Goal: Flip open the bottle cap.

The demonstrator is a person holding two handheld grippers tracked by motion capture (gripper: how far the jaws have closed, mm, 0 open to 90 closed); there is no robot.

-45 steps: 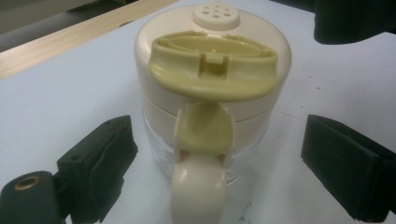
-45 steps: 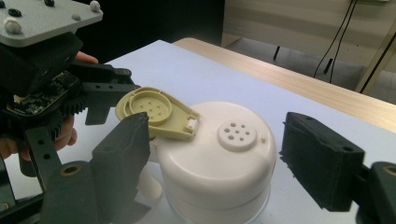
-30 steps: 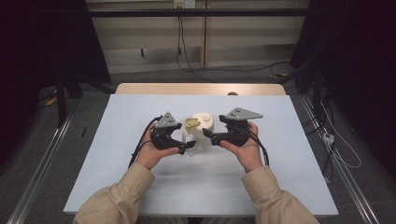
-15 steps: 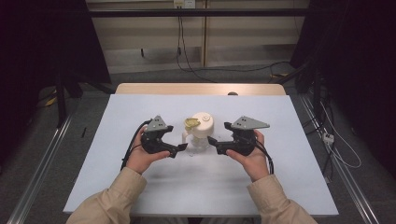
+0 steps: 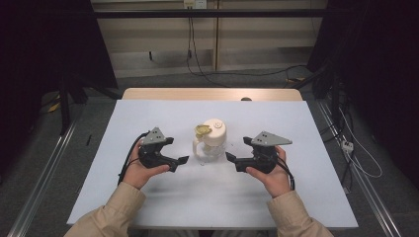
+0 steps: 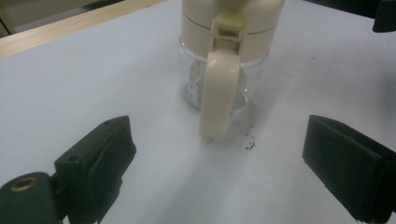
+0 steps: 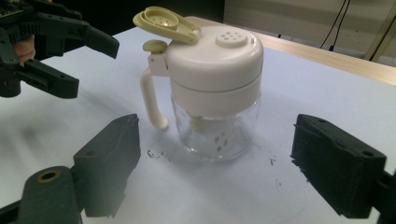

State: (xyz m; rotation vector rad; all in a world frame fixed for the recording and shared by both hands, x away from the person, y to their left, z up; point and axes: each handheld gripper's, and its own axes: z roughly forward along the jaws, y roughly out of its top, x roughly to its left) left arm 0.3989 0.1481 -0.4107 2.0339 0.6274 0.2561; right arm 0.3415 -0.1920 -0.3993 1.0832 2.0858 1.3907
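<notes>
Standing between the left gripper (image 5: 181, 160) and right gripper (image 5: 230, 157), touching neither, the clear glass shaker jar with cream plastic lid and handle (image 5: 211, 139) is sitting on the white table (image 5: 296, 128), its flip cap raised; both grippers' jaws are gaping apart, holding nothing.

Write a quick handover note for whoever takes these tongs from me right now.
Left tongs: open, holding nothing, facing the jar's handle.
Right tongs: open, holding nothing, on the jar's other side.
Jar: upright mid-table, between the tongs, touched by neither; its flip cap is up, baring the lid's holes.
Done: cap open, jar set down.
Left: probably closing the cap or lifting the jar; I can't tell which.
</notes>
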